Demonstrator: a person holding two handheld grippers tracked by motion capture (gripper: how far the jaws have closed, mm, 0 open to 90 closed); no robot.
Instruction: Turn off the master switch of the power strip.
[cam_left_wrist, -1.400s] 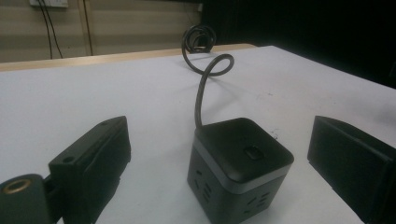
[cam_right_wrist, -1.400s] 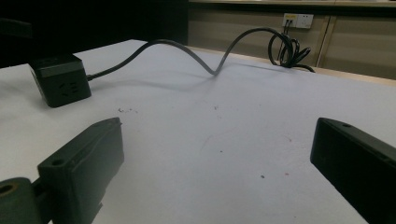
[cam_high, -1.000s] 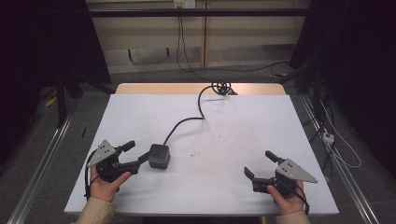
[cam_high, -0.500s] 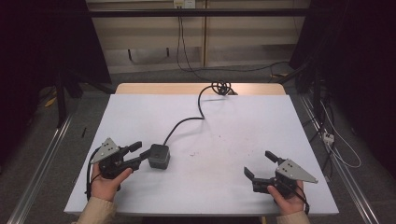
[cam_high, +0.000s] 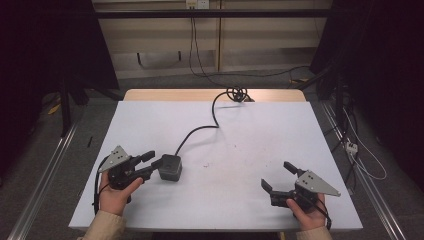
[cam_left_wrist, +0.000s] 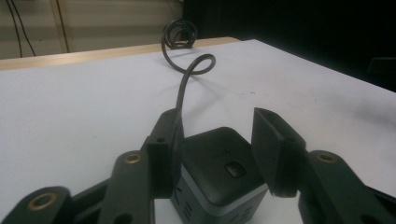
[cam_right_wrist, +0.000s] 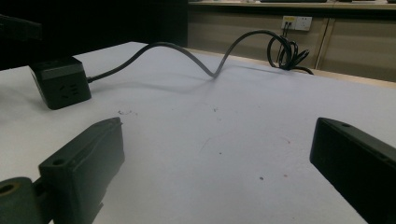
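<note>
As jaws close, power cube (cam_left_wrist: 219, 175) base cut off, cable (cam_left_wrist: 184, 88) coil blurred

Desk (cam_high: 240, 150), white top: bare across the centre and right, open passage between both hands. Obstacles: cube socket (cam_high: 170, 167) at the near left; its black cable (cam_high: 200, 131) arching up off the surface toward a coil (cam_high: 237, 94) at the far edge.
</note>
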